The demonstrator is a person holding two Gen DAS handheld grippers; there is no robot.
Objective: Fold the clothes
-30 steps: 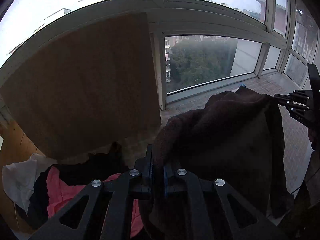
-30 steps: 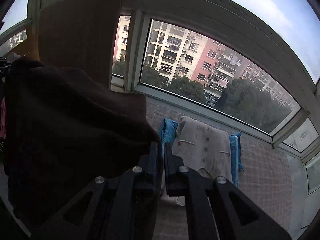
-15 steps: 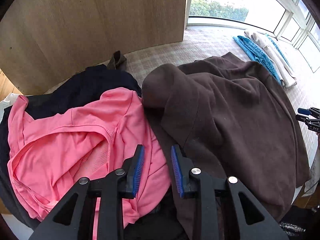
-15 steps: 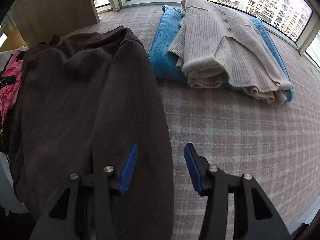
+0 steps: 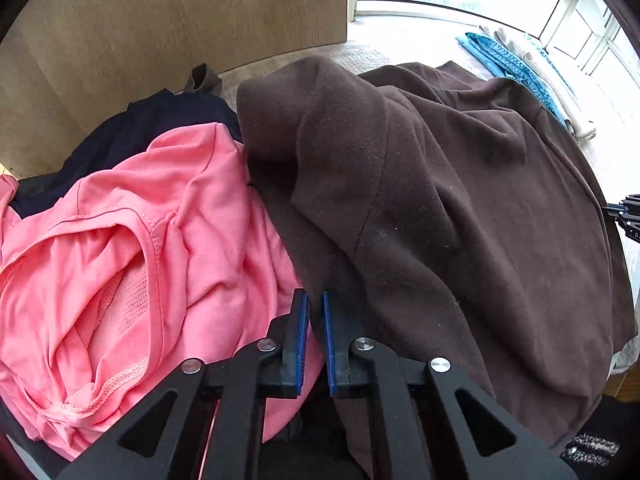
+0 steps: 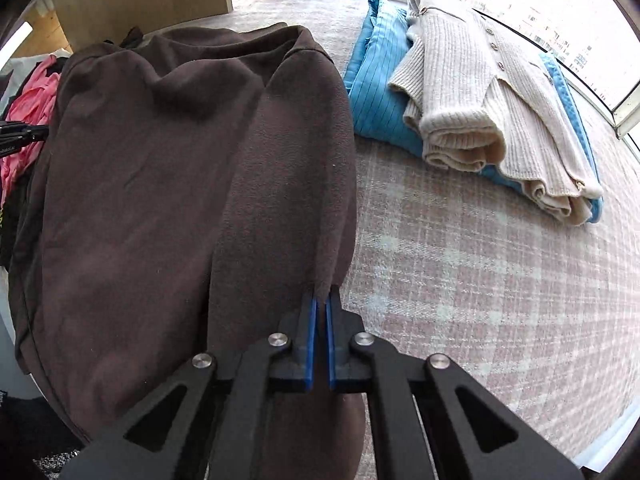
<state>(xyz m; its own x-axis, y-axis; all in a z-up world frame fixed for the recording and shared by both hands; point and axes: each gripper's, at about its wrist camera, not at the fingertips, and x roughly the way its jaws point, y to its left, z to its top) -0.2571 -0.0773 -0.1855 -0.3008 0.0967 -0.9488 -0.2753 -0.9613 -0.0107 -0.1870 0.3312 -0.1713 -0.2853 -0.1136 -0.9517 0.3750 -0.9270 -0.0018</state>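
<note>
Brown garment (image 6: 168, 184) edge pinched in R tongs (image 6: 321, 316); L tongs (image 5: 315, 320) narrow, just beside it.

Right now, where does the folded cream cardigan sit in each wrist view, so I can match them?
Left wrist: cream cardigan far upper right, small, on the blue garment.
Right wrist: cream cardigan large, upper right, atop that blue garment.
Shared landmark: brown garment.

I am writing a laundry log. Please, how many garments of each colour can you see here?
Brown: 1, the brown garment
Pink: 1, the pink shirt
Blue: 1, the blue garment
Cream: 1, the cream cardigan
Dark navy: 1, the dark garment
Total: 5
</note>
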